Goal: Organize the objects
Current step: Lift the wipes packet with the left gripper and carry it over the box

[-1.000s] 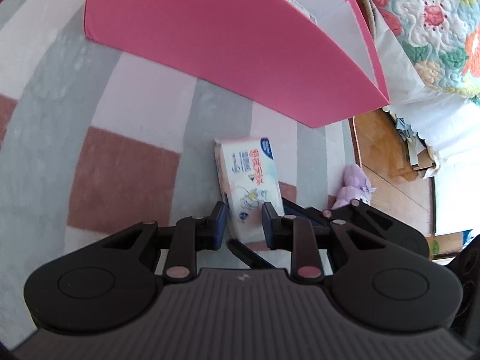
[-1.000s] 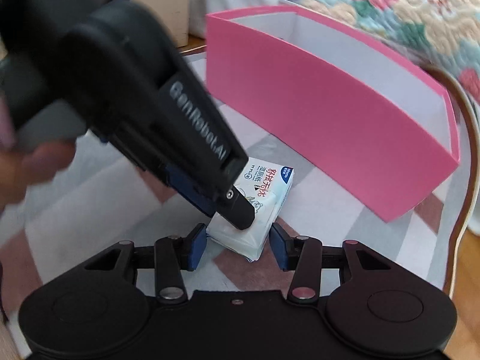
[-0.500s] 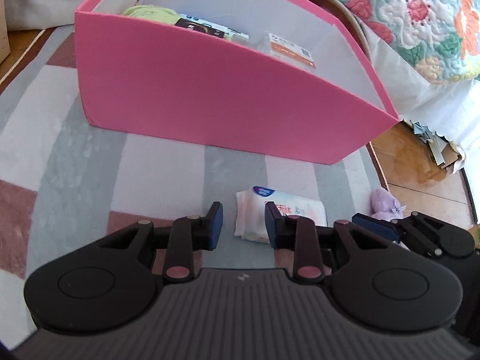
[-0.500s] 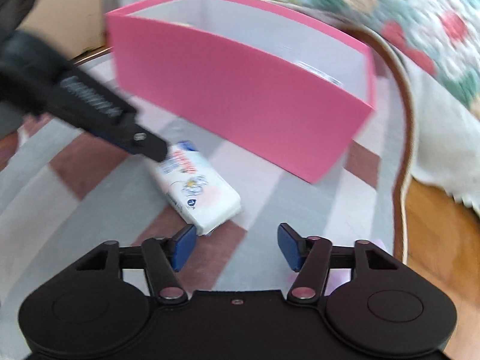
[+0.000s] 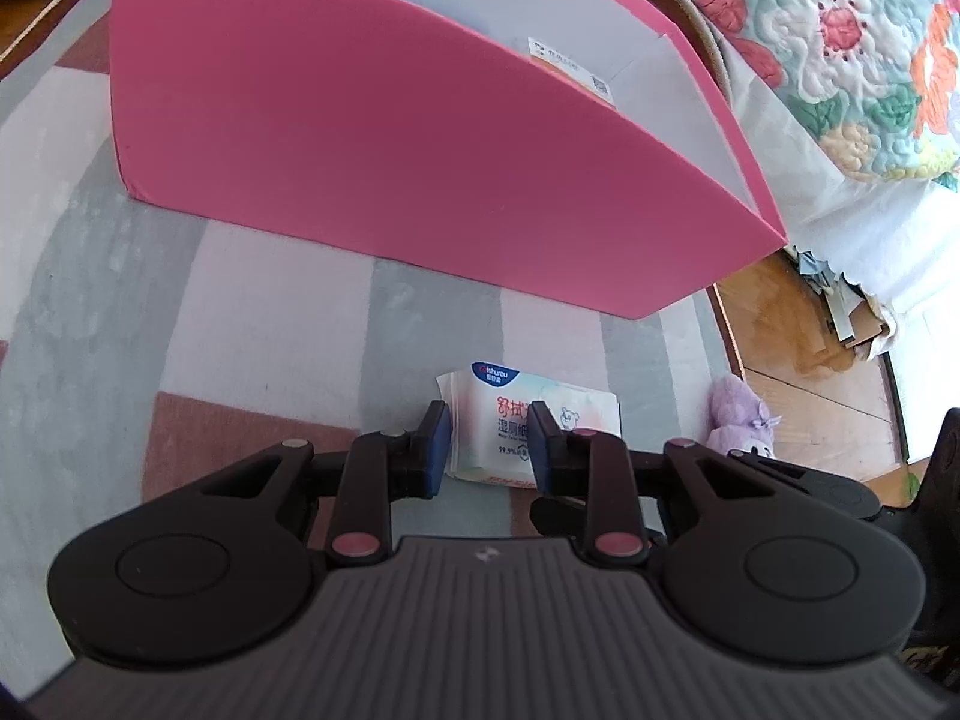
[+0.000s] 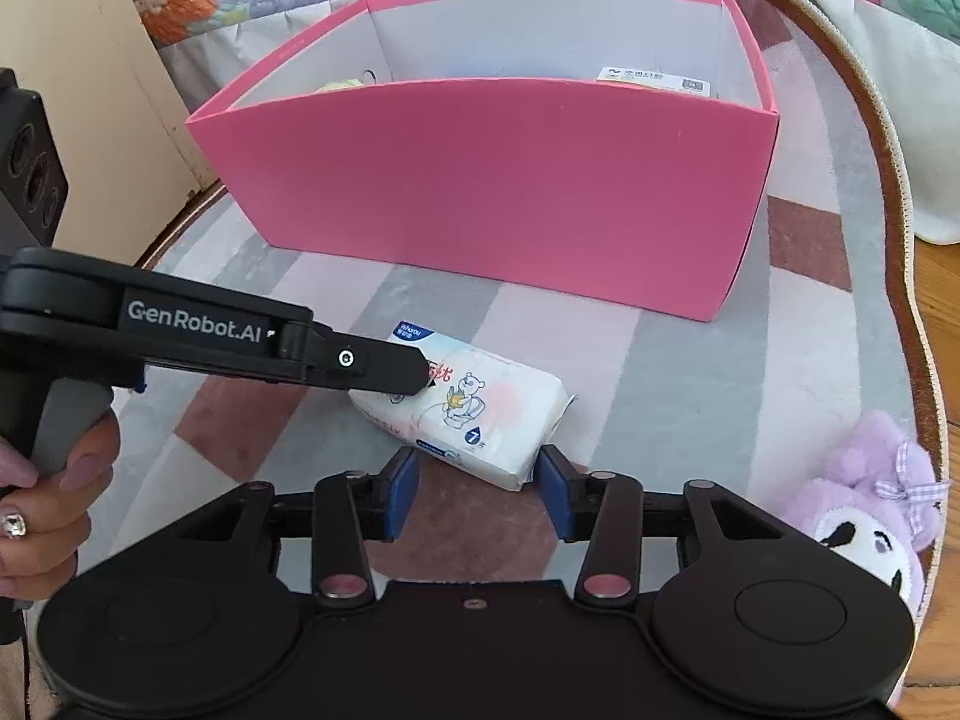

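Observation:
A white pack of wet wipes (image 6: 474, 408) lies on the striped rug in front of a pink box (image 6: 492, 180). In the left wrist view the pack (image 5: 510, 426) sits between the tips of my left gripper (image 5: 489, 444), whose jaws are open around one end of it. In the right wrist view my right gripper (image 6: 477, 489) is open, its pads on either side of the pack's near end. The left gripper's finger (image 6: 366, 363) reaches over the pack from the left. The box (image 5: 384, 138) holds several items, mostly hidden.
A purple plush toy (image 6: 864, 510) lies at the rug's right edge, also in the left wrist view (image 5: 741, 414). A floral quilted bed (image 5: 840, 30) stands behind the box. Wooden floor (image 5: 798, 354) lies to the right. A cream cabinet (image 6: 78, 90) stands at the left.
Both grippers have come back in on the wipes pack. The right gripper has swung left so the pack's end sits between its pads. The left jaws now straddle the pack's other end.

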`<move>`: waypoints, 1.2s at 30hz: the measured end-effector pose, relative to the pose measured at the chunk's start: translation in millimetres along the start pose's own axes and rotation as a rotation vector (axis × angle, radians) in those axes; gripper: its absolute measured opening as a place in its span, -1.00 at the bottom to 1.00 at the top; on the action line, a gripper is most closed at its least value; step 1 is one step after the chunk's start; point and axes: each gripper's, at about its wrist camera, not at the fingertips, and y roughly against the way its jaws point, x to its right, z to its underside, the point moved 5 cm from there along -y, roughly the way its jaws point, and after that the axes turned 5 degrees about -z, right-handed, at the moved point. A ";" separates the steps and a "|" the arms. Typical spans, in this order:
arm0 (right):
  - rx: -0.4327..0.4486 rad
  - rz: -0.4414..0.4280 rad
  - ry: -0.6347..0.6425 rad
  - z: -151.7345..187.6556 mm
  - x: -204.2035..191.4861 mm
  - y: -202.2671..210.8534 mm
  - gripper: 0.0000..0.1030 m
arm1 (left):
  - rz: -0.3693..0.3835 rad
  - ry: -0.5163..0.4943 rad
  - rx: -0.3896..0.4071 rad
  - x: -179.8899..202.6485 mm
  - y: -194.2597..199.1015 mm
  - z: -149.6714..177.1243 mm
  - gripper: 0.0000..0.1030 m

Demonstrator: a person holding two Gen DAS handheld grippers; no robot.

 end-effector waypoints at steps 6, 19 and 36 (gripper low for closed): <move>-0.003 0.021 0.052 0.9 -8.4 -0.2 0.20 | -0.024 -0.013 -0.024 7.9 3.8 6.3 -0.44; 0.007 0.036 0.120 12.9 -31.0 8.8 0.65 | -0.078 -0.053 -0.067 30.8 18.2 39.4 -0.15; 0.031 -0.015 0.192 11.3 -68.8 81.0 0.65 | -0.070 -0.064 -0.015 56.9 97.2 54.8 -0.15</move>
